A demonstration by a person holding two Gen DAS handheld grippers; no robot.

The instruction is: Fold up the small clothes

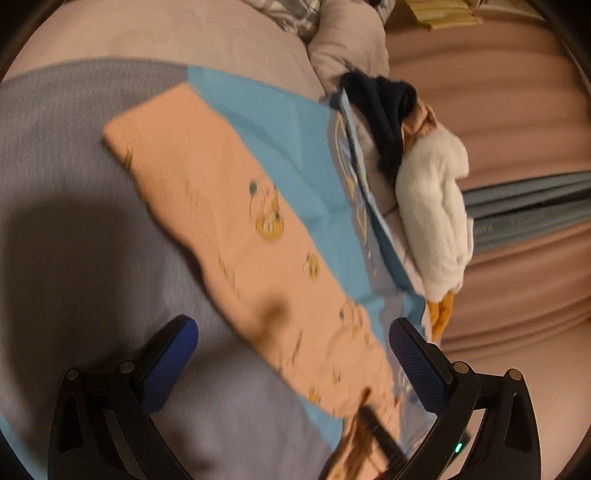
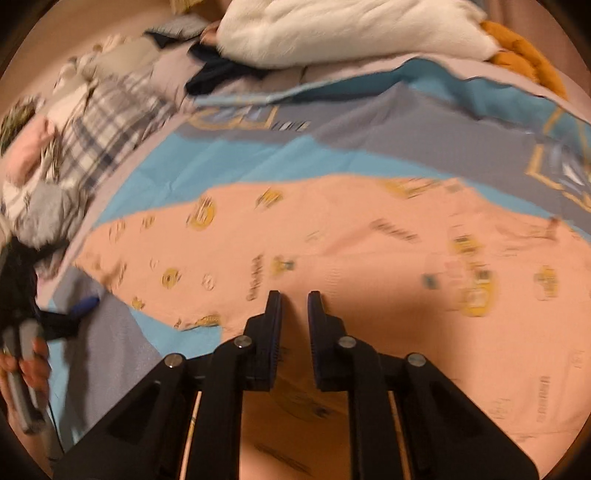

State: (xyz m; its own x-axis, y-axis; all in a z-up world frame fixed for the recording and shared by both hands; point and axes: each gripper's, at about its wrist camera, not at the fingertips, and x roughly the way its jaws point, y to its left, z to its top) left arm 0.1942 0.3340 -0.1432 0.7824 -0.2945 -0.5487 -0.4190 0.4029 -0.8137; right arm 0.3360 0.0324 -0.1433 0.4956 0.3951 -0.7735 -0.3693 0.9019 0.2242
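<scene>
On the bed, in the left wrist view, a peach garment [image 1: 229, 236] with small yellow prints lay stretched out on a blue and grey cover [image 1: 280, 122]. The left gripper [image 1: 293, 341] hung above the near end of this garment, and its two fingers stood wide apart with nothing between the pads. A white plush toy [image 1: 436, 214] with orange feet lay at the edge of the cover, and a dark garment [image 1: 384, 110] was beside its top end. The picture was blurred.

Seen from the right wrist, the same peach garment [image 2: 351, 240] filled most of the middle, lying flat on the cover [image 2: 369, 140]. The right gripper [image 2: 294, 297] pointed down at the cloth. Its fingers were almost together, with a narrow gap, and I could not tell if they pinched the fabric. At the left edge a hand [image 2: 33, 365] held a handle, and a pile of clothes [image 2: 81, 122] lay behind. The white toy [image 2: 351, 29] was at the top.
</scene>
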